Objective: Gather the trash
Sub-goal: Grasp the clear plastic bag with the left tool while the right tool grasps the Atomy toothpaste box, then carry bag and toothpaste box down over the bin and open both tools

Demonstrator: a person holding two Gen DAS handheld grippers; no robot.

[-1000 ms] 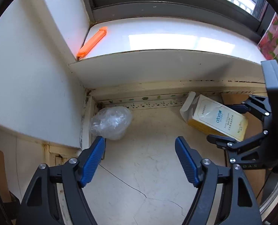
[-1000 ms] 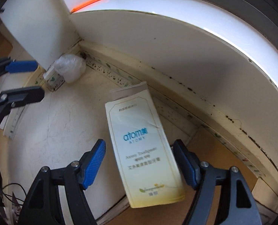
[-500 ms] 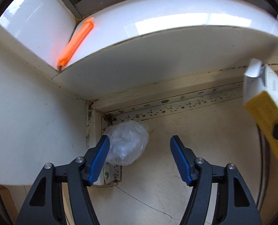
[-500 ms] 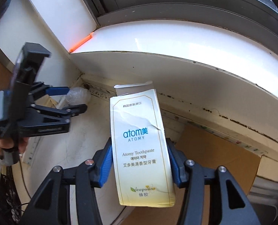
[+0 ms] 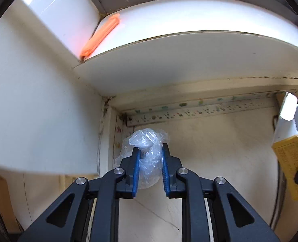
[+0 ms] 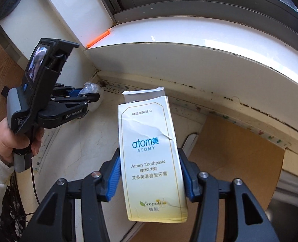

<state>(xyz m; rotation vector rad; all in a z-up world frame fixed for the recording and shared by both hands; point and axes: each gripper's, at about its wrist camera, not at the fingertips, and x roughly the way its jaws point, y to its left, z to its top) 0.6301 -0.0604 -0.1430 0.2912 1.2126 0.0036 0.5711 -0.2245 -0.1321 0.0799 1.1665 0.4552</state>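
A crumpled clear plastic bag (image 5: 147, 153) sits in the corner of the cream counter, below the window sill. My left gripper (image 5: 150, 157) is shut on it, blue pads pressing both sides. It also shows in the right wrist view (image 6: 82, 94), with the bag (image 6: 91, 86) at its tips. My right gripper (image 6: 151, 173) is shut on a white and yellow Atomy toothpaste box (image 6: 152, 157) and holds it upright above the counter. The box shows at the right edge of the left wrist view (image 5: 292, 149).
An orange clip (image 5: 100, 36) lies on the white window sill (image 5: 189, 18). A patterned strip (image 5: 199, 111) runs along the back wall. A wooden board (image 6: 235, 151) lies at the right, a steel sink rim (image 6: 290, 207) beyond it. A white wall (image 5: 38, 100) closes the left.
My left gripper moved forward onto the plastic bag and closed on it. My right gripper closed on the toothpaste box and lifted it off the counter.
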